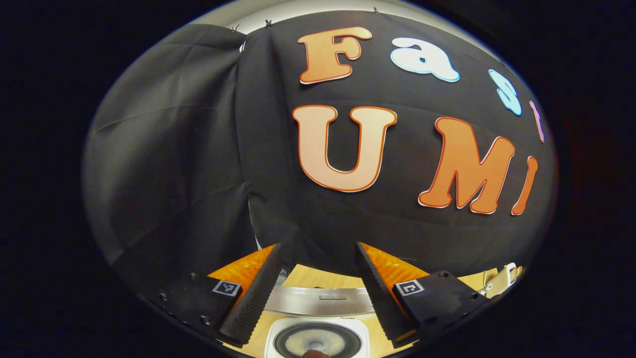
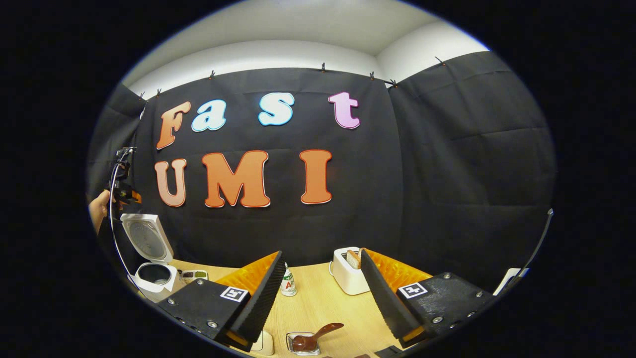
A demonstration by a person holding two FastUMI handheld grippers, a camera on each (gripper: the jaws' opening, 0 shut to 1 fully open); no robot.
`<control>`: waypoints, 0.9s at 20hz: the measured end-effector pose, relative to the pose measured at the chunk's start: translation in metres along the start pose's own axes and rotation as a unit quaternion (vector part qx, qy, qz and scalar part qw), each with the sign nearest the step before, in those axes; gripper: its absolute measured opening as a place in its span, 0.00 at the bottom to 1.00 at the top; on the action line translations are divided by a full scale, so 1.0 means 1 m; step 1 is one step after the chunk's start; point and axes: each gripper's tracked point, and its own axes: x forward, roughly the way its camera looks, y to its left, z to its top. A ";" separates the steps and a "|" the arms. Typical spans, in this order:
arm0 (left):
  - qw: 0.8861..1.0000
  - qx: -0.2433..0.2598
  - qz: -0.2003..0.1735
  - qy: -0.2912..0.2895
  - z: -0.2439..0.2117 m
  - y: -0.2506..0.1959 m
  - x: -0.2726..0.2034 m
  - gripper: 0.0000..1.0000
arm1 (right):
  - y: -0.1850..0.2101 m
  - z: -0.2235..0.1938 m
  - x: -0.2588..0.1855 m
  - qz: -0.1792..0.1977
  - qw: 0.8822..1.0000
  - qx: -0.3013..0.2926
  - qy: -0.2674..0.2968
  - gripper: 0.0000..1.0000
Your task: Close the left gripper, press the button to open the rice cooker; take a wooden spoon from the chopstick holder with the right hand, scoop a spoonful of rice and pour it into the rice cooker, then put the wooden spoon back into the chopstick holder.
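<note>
Both grippers spread and empty above the table.

We see the left gripper (image 1: 318,293) with fingers wide apart, holding nothing, hanging over the one cooker (image 1: 318,328), whose lid stands up and whose pot shows rice. Our right gripper (image 2: 323,293) is spread too, touching nothing. Between its fingers, near us, one wooden spoon (image 2: 314,338) lies in a small holder (image 2: 304,344). Farther off we count one toaster (image 2: 348,271), one bottle (image 2: 288,283), and at far left the cooker (image 2: 151,271) again, under a hand (image 2: 99,209).
</note>
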 end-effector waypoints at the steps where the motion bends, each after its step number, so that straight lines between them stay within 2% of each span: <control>1: 1.000 0.000 -0.001 0.011 -0.006 0.000 0.006 0.97 | 0.004 0.002 0.000 0.003 1.000 0.005 0.000 0.94; 5: 0.998 -0.015 -0.002 0.068 -0.037 0.000 0.015 0.97 | 0.006 0.012 0.004 0.008 1.000 0.027 -0.003 0.94; 8: 0.997 0.020 0.017 0.079 -0.045 0.011 0.014 0.98 | 0.007 0.021 0.002 0.015 1.000 0.013 -0.022 0.94; 9: 0.995 0.036 0.015 0.088 -0.048 0.013 0.011 0.99 | 0.009 0.025 0.002 0.021 0.999 0.011 -0.025 0.94; 10: 0.995 0.028 0.003 0.097 -0.052 0.008 0.010 0.99 | 0.011 0.030 0.002 0.024 0.999 0.010 -0.031 0.94; 16: 0.990 0.028 0.006 0.135 -0.076 0.009 -0.028 0.98 | 0.021 0.036 0.004 0.051 0.998 0.012 -0.041 0.94; 18: 0.987 0.030 -0.006 0.156 -0.094 0.005 -0.042 0.98 | 0.027 0.039 0.005 0.062 0.997 0.011 -0.046 0.94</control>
